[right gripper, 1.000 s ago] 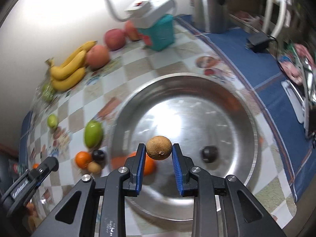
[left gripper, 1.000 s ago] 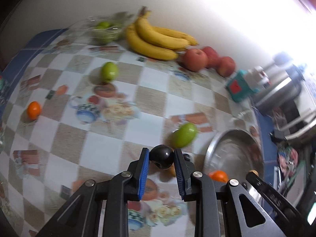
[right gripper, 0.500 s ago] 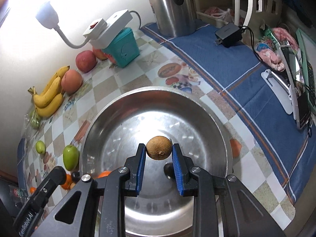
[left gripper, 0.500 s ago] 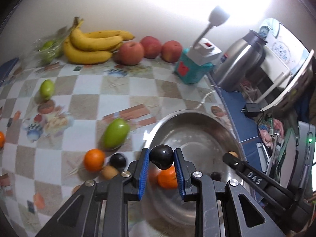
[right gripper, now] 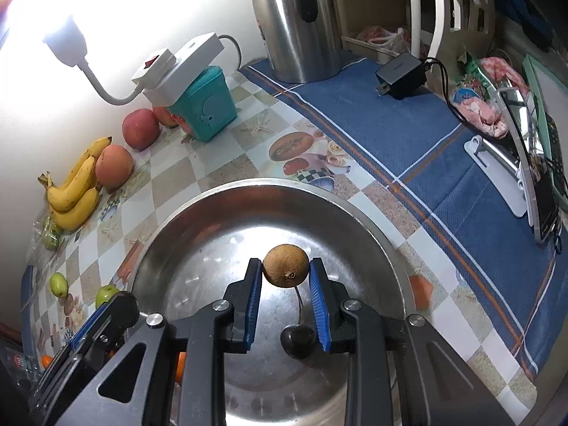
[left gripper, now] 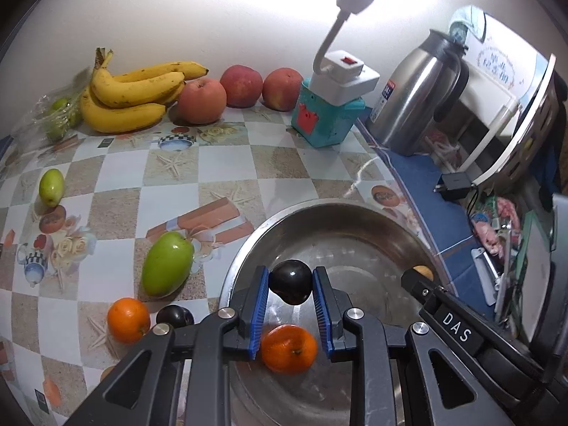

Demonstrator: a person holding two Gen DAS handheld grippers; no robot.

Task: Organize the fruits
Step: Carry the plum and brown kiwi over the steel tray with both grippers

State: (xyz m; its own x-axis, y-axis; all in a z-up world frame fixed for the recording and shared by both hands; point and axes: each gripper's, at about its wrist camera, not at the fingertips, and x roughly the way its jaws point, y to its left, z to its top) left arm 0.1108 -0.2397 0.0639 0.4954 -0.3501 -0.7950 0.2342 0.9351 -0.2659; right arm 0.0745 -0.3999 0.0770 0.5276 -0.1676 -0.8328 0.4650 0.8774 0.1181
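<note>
My left gripper (left gripper: 290, 280) is shut on a dark plum (left gripper: 290, 285) and holds it over the steel bowl (left gripper: 337, 213). An orange (left gripper: 289, 348) lies in the bowl below it. My right gripper (right gripper: 285, 273) is shut on a brown round fruit (right gripper: 285, 265) above the bowl (right gripper: 220, 195); a dark plum with a stem (right gripper: 298, 340) lies in the bowl under it. On the table left of the bowl are a green mango (left gripper: 167, 262), an orange (left gripper: 127, 319) and another dark plum (left gripper: 174, 316).
Bananas (left gripper: 131, 96), three apples (left gripper: 241, 85), a small green fruit (left gripper: 51, 186) and bagged green fruit (left gripper: 60, 117) lie along the wall and at the left. A teal box with a lamp (left gripper: 326, 113), a steel kettle (left gripper: 415, 96) and a blue cloth (right gripper: 443, 163) are to the right.
Both grippers have moved right over the bowl with their fruits held. The left gripper came from the table's middle to the bowl's left rim.
</note>
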